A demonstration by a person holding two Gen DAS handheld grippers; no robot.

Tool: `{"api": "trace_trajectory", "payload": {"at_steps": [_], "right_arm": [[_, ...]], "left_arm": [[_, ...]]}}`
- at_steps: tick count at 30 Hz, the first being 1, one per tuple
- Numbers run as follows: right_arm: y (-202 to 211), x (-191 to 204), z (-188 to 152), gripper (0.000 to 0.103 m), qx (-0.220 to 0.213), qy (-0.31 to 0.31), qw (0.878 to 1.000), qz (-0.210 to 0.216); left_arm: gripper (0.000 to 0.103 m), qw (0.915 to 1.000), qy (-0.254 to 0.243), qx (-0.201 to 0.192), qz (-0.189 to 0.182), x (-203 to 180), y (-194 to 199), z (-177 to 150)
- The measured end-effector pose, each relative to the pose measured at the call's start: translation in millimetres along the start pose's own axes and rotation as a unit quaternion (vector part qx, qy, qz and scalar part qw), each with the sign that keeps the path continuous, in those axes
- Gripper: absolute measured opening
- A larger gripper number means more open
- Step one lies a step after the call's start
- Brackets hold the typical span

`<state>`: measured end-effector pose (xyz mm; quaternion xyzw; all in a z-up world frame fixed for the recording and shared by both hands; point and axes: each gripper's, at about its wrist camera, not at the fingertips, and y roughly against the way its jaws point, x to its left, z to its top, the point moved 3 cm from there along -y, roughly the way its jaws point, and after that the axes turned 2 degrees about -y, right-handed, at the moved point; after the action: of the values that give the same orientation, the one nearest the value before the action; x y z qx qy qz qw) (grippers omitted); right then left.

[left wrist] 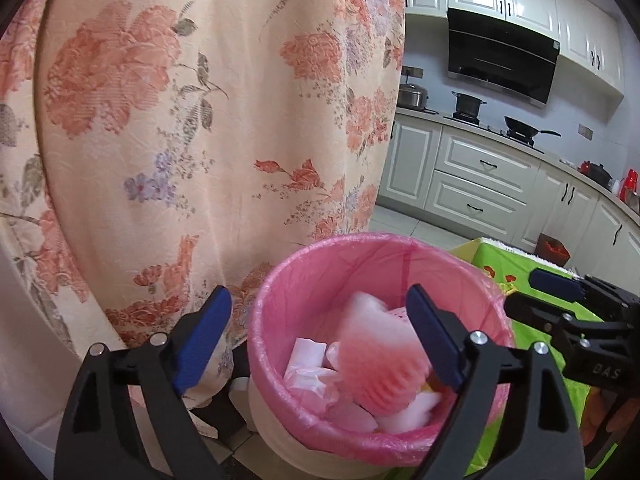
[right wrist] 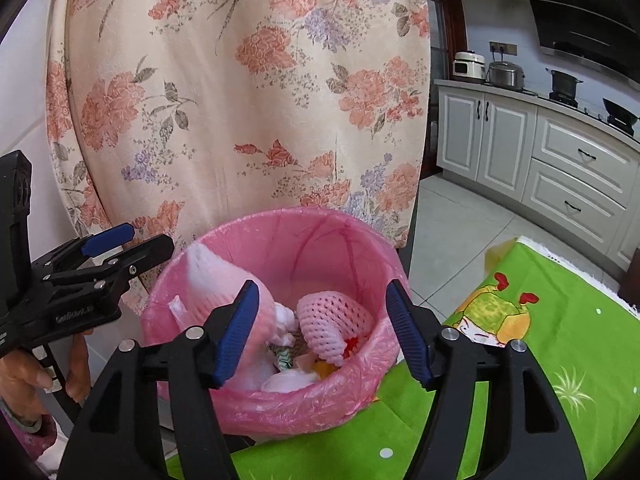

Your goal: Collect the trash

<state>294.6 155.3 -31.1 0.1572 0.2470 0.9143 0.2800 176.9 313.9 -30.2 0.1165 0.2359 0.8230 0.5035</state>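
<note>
While both tongs hang over the round bin lined with a pink plastic bag [right wrist: 320, 240], we note the left gripper [left wrist: 320, 344] spread wide with nothing pinched, and the right gripper [right wrist: 320, 332] spread too, also empty. Between and just below the left jaws sits a blurred pink-and-white foam fruit net [left wrist: 376, 364], apparently falling or just landed inside the bin; in the right view a second pink foam mesh sleeve [right wrist: 334, 320] lies among white crumpled paper scraps [left wrist: 308, 360] at the bottom, long axis slanting down to the right. Trash lies straight ahead and below both tongs, so we judge this drop done and the next pick is elsewhere, likely on the green cartoon-print tablecloth [right wrist: 560, 340], nearer the right hand. Readable writing: only "DAS" on the right gripper's body in the left view; other lettering is too blurred.
</note>
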Motion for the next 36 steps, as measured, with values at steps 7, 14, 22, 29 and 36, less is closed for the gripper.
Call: {"api": "trace_trajectory", "payload": {"at_steps": [7,14,22,29,36], "right_arm": [[44.5,4.6,4.5,0.078,-0.028,0.002,0.999,-0.016],[103.7,5.9,9.3,0.085,-0.065,-0.026,0.997,-0.03],[152.6,16.9,-19.1,0.085,-0.083,-0.067,0.993,-0.04],[174.6,36.0,-61.2,0.085,-0.077,-0.058,0.993,-0.07],[207.6,52.0,-85.7,0.085,-0.097,-0.038,0.99,-0.101]], "left_arm": [[0.098,0.9993,0.009,-0.027,0.024,-0.5,37.1,6.3],[0.098,0.995,-0.002,-0.084,0.055,-7.1,100.8,14.5],[0.098,0.9916,-0.018,-0.112,0.063,-16.8,173.7,-0.7],[0.098,0.9957,-0.022,-0.086,0.025,-20.8,200.2,-34.6],[0.098,0.9954,-0.025,-0.092,-0.01,-22.4,225.5,-53.4]]}}
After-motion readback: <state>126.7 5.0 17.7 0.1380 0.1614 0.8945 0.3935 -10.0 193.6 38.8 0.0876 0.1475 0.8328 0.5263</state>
